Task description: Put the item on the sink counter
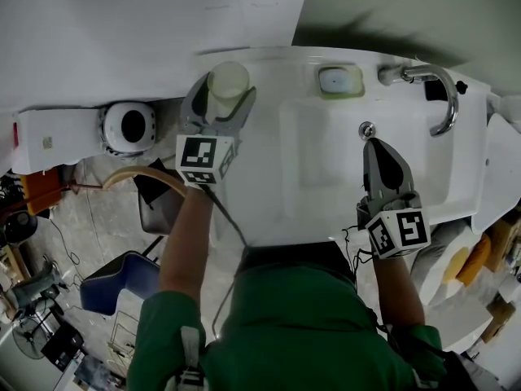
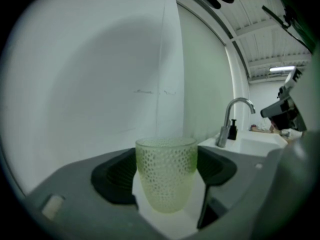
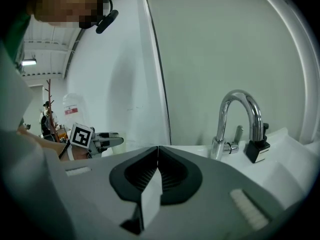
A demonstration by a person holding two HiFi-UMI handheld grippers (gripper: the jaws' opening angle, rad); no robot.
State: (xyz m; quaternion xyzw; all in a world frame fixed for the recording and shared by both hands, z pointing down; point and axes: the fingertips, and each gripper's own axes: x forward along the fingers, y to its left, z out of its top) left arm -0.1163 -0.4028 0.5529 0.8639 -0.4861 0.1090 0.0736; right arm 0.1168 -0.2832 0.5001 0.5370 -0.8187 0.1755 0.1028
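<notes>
A pale green dimpled cup (image 1: pixel 228 80) stands upright between the jaws of my left gripper (image 1: pixel 221 90), at the back left corner of the white sink counter (image 1: pixel 273 65). In the left gripper view both pads press the sides of the cup (image 2: pixel 166 176), so my left gripper (image 2: pixel 166 156) is shut on it. White counter shows right under the cup's base; I cannot tell whether it touches. My right gripper (image 1: pixel 374 147) hovers over the basin (image 1: pixel 326 177), near the drain (image 1: pixel 367 129), shut with nothing in it (image 3: pixel 158 151).
A chrome faucet (image 1: pixel 435 96) curves over the basin at the back right, and a soap dish (image 1: pixel 340 81) sits behind the basin. The wall rises just behind the counter. A round white bin (image 1: pixel 130 126) sits left of the sink, with clutter on the floor below.
</notes>
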